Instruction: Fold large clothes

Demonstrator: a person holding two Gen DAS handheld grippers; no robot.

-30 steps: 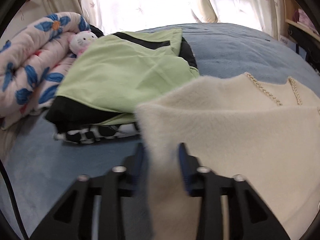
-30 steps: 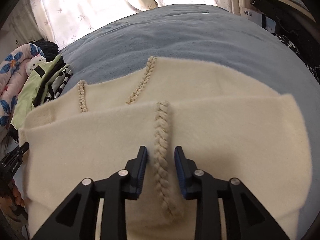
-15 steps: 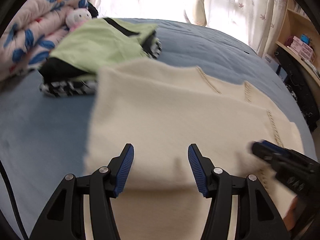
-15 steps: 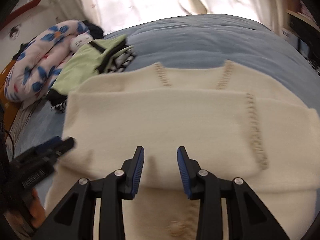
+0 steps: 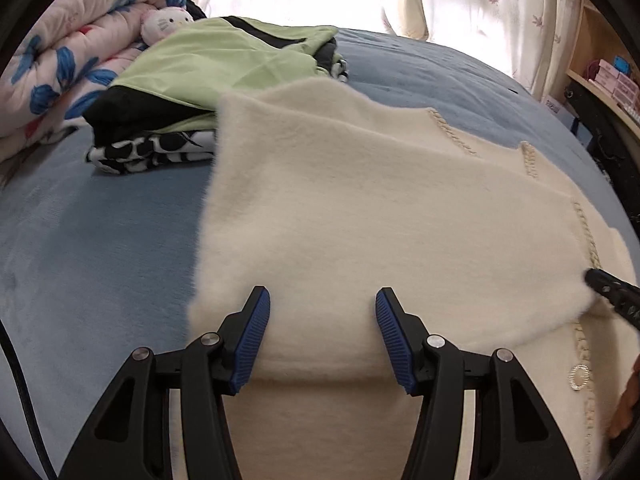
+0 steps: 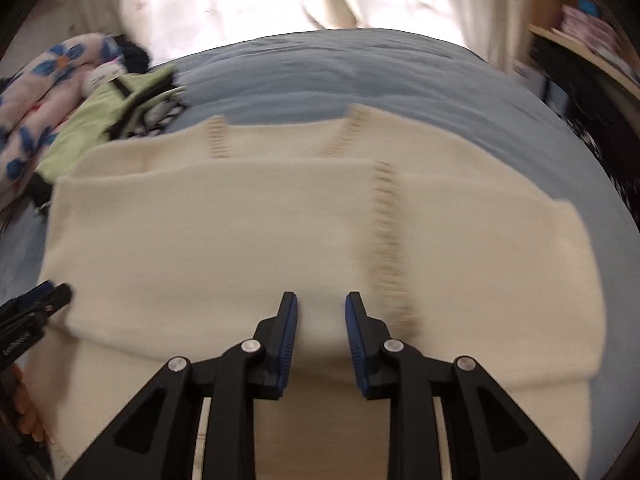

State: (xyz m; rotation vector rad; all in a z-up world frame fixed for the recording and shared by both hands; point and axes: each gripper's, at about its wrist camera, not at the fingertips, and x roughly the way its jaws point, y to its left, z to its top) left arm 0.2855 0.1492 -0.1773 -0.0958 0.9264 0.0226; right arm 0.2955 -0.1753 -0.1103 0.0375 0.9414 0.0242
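A cream fuzzy sweater (image 5: 360,220) with braided trim lies on the blue bed, its upper part folded over the lower part; it also shows in the right wrist view (image 6: 280,232). My left gripper (image 5: 322,322) is open and empty, just above the folded edge near the sweater's left side. My right gripper (image 6: 321,322) is open with a narrower gap and empty, above the folded edge to the left of a braid line (image 6: 386,240). The right gripper's tip (image 5: 612,292) shows at the right edge of the left wrist view.
A stack of folded clothes with a green top (image 5: 208,64) lies at the sweater's far left corner. A flowered quilt (image 5: 60,52) and a plush toy (image 5: 164,24) lie behind it. Blue bedspread (image 5: 80,240) surrounds the sweater. Shelves (image 5: 604,76) stand at right.
Both grippers let go of the sweater and opened. Both have drawn back to the near folded edge, and the sweater now lies folded over itself.
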